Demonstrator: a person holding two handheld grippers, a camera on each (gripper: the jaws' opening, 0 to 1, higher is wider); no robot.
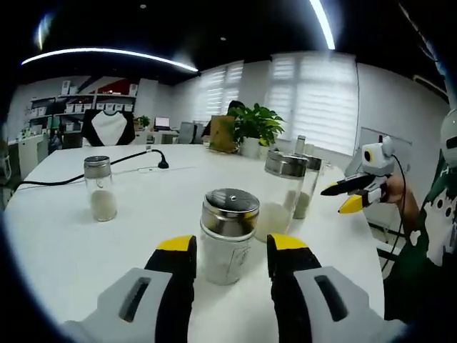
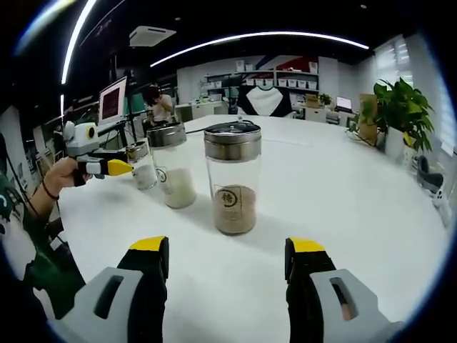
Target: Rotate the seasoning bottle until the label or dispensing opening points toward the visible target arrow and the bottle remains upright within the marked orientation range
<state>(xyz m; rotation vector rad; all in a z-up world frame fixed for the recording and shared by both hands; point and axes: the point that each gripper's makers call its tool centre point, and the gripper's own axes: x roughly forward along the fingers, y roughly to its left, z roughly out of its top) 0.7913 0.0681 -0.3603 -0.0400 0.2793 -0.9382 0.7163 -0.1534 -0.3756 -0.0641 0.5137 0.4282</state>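
At the moment inspected, the seasoning bottle stood upright on the white round table, a glass jar with a steel cap and pale powder inside. The left gripper was level with it, jaws apart, the bottle between the yellow tips; contact could not be confirmed. Beyond the bottle stood a second shaker with a third jar just behind it, and a smaller shaker well apart on the table's far side beside a black cable. A potted plant stood past the table's rim.

In the right gripper view, the right gripper was short of a brown-powder shaker, jaws wide apart and holding nothing. A white-powder shaker stood just beside that jar. A person's hand held the other gripper near the table's edge.
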